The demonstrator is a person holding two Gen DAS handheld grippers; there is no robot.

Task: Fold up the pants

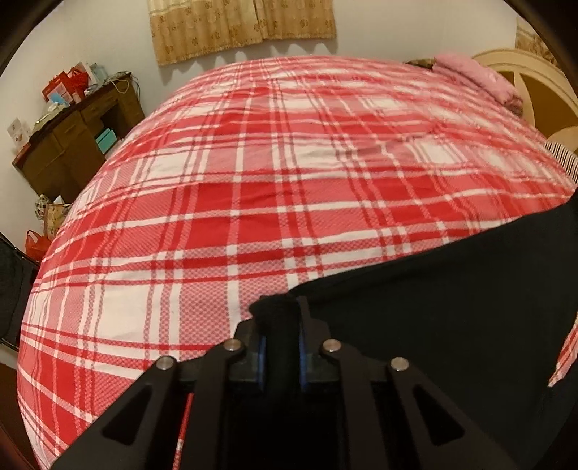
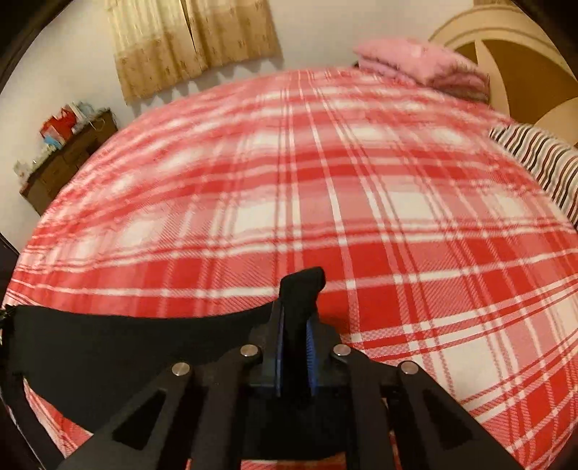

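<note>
Spanning the near edge of the bed [image 1: 253, 202] between the two tools, the black pants [image 1: 451, 289] hung as a taut dark band above the red-and-white plaid bedspread [image 2: 361, 217]. The left hand-held gripper [image 1: 281, 325] was clamped narrowly on one bunched end of the pants, a small fold of black cloth protruding above its blue-padded fingers [image 1: 262, 358]; from there the fabric ran off to the right in the left wrist view. The right hand-held gripper [image 2: 298, 325] was likewise closed on the other end of the pants [image 2: 126, 347], a tuft of cloth standing up between its fingers [image 2: 310, 347], and the fabric stretched away to the left in the right wrist view. Behind the bedspread, a folded pink blanket [image 2: 422, 65] lay at the far corner near the arched headboard [image 2: 505, 47], and a striped pillow [image 2: 542, 162] lay at the right edge. Beige curtains [image 1: 242, 25] hung on the far wall, and a dark wooden dresser [image 1: 76, 144] loaded with boxes stood at the left.
</note>
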